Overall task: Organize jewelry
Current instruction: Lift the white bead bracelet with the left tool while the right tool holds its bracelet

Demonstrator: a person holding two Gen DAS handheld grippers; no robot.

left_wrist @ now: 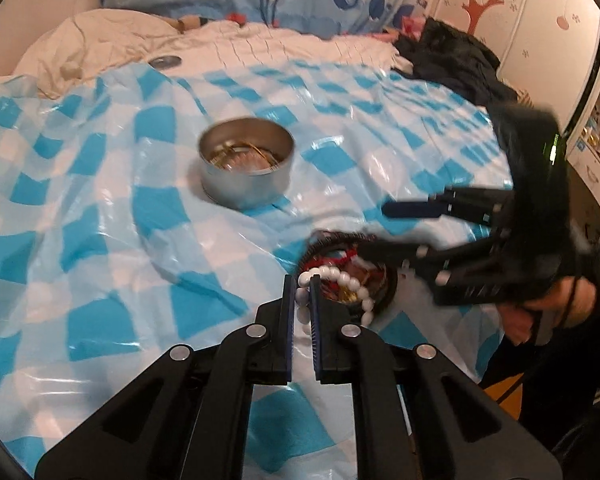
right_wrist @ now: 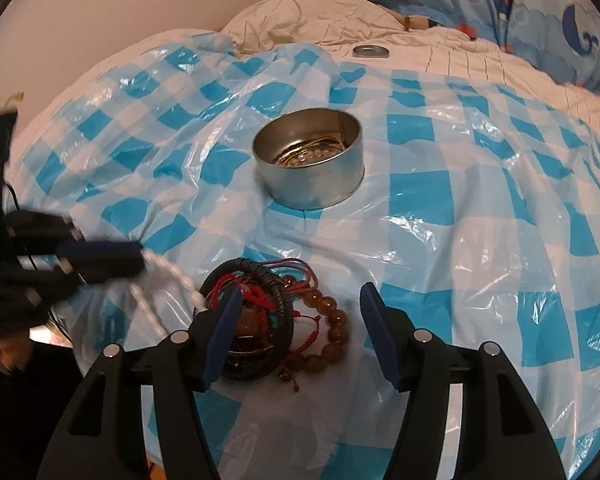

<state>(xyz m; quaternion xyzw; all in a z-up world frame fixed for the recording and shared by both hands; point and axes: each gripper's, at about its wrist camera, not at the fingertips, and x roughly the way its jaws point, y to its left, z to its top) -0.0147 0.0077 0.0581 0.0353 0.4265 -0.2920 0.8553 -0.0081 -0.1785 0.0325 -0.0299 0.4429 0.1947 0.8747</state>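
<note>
My left gripper [left_wrist: 301, 285] is shut on a white bead bracelet [left_wrist: 350, 282], lifting it off a pile of jewelry [right_wrist: 268, 312]; in the right wrist view the left gripper [right_wrist: 138, 258] and the bracelet [right_wrist: 168, 280] are blurred. The pile holds a black coiled ring [right_wrist: 276, 292], red cords and an amber bead bracelet [right_wrist: 332, 328]. My right gripper [right_wrist: 300, 300] is open above this pile; it also shows in the left wrist view [left_wrist: 374, 228]. A round metal tin [right_wrist: 308, 160] with gold chains and beads inside stands beyond, also seen in the left wrist view [left_wrist: 246, 168].
A blue-and-white checked plastic sheet [right_wrist: 460, 200] covers the bed. A tin lid [right_wrist: 370, 51] lies on the cream quilt behind. Dark clothing [left_wrist: 452, 56] lies at the bed's far right, by a wardrobe [left_wrist: 540, 20].
</note>
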